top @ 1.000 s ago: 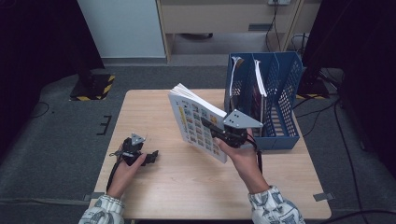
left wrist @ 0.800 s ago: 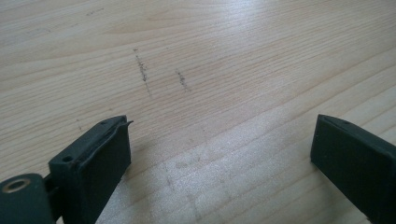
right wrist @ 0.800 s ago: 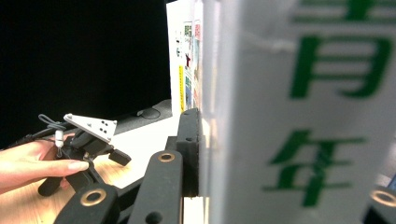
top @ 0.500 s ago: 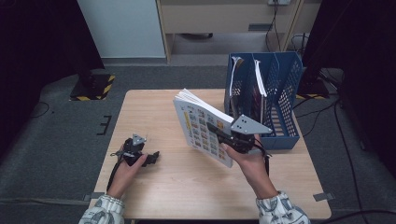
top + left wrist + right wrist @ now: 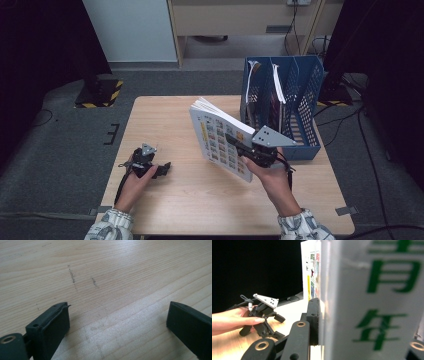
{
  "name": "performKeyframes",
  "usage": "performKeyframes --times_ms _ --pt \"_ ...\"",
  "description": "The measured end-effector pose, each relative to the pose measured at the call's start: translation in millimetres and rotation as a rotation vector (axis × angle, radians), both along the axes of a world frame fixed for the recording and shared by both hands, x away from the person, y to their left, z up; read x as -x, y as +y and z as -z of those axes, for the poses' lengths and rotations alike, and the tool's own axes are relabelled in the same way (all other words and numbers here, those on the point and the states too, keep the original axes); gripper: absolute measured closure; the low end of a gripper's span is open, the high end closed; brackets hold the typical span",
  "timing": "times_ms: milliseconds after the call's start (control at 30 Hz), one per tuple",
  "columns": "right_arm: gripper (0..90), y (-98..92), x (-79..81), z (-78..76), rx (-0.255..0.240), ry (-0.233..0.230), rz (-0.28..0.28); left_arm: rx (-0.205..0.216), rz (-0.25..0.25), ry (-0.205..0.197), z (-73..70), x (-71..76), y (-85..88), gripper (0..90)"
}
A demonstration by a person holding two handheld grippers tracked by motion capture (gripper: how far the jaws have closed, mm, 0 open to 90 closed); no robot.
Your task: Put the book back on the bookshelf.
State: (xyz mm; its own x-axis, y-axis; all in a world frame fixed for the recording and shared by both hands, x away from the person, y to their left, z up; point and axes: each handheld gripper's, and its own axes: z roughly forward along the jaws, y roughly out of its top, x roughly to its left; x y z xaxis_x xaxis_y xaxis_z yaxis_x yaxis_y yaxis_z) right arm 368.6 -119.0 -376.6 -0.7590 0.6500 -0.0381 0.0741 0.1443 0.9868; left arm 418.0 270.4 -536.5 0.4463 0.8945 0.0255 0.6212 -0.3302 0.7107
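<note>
From the high view, the right gripper (image 5: 239, 144) holds a thick book (image 5: 220, 137) upright and tilted above the table (image 5: 165, 115), just in front of the blue file rack (image 5: 305, 105), which already has other books standing in its slots. The likely trouble from here is the book's weight: it is clamped near one edge only, so it could swing or slide in the grip as it is carried toward the rack. Its lower corner could also catch the rack's front wall or one of the books already standing there. The left gripper (image 5: 159, 170) rests low on the table, well apart from the rack and on the far side of the book from it.

In the left gripper view, its jaws stand wide apart just above bare wood (image 5: 112, 277), with nothing between them and no contact with any object.

In the right gripper view, the jaws are pressed onto the book (image 5: 362, 302), one black pad flat against its cover and the spine with green lettering close to the camera. Beyond the book, away from the rack, the left gripper (image 5: 277, 325) sits on the table in the person's hand (image 5: 232, 320).
</note>
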Motion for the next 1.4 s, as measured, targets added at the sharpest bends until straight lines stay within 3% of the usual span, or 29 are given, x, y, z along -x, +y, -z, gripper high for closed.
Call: performKeyframes --times_ms 367,767,1400 --pt "73.7 -14.0 6.5 6.8 0.005 0.015 0.019 0.007 0.0 0.008 0.1 -0.7 -0.2 3.8" --pt "73.7 -29.0 16.9 2.4 -0.009 0.015 0.013 0.01 0.0 0.01 0.2 -1.0 0.0 3.9" --pt "73.7 -58.0 23.0 5.7 -0.015 0.028 0.052 0.014 -0.003 0.013 0.4 -1.5 0.1 3.6"
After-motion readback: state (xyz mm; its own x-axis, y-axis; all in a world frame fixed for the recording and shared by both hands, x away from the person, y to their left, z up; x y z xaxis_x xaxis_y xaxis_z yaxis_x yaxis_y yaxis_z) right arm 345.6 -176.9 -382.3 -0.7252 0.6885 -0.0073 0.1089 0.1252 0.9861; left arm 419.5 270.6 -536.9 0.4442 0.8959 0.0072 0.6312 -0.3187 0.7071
